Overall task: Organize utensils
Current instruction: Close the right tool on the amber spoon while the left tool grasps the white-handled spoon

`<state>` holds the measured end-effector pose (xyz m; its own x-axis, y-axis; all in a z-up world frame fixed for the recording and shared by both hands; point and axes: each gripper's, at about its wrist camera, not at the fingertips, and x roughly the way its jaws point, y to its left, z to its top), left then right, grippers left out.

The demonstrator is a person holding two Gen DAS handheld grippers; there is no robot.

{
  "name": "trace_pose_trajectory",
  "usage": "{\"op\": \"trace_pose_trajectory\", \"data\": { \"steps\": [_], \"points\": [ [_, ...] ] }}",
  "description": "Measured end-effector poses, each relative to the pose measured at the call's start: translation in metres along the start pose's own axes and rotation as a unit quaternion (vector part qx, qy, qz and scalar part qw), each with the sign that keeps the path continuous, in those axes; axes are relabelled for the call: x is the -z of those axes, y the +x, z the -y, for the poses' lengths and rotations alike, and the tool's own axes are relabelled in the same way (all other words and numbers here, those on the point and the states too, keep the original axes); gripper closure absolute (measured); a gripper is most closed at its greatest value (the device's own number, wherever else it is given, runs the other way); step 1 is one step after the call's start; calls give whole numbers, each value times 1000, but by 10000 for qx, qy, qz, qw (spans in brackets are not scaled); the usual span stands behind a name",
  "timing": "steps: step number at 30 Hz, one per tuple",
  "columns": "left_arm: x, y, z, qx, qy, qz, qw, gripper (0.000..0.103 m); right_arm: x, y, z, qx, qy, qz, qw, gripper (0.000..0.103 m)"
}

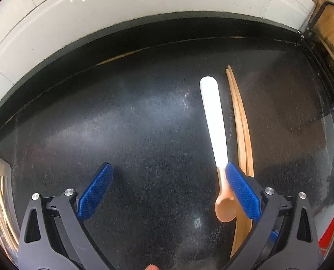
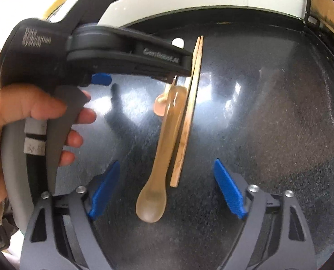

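White-handled spoon (image 1: 214,121) with peach bowl lies on the black speckled countertop (image 1: 133,135), just beside the wooden chopsticks (image 1: 242,121). Translucent tan spoon (image 2: 160,155) lies along the chopsticks' other side, bowl toward the right wrist camera. Left gripper (image 1: 169,190): jaws spread wide, holding nothing; one blue pad right against the white-handled spoon's neck. Right gripper (image 2: 167,189): jaws apart, straddling the tan spoon, pads clear of it. A hand (image 2: 29,121) holds the left gripper's handle.
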<state>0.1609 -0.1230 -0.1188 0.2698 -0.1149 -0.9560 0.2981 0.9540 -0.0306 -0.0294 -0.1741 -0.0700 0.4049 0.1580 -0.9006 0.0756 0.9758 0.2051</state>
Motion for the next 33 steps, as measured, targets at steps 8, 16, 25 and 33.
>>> {"op": "trace_pose_trajectory", "data": {
  "steps": [8,16,25,33],
  "points": [
    [-6,0,-19,38,-432,144,9990,5,-10,7,-3,-114,-44,117,9999,50],
    [-22,11,8,-328,-213,262,9989,5,-17,8,10,-288,204,222,9991,76],
    [-32,9,30,-385,-371,398,9978,5,-10,-12,14,-552,138,495,9972,78],
    [-14,7,17,-312,-296,438,9981,5,-14,-4,10,-622,222,335,9973,81]
  ]
}}
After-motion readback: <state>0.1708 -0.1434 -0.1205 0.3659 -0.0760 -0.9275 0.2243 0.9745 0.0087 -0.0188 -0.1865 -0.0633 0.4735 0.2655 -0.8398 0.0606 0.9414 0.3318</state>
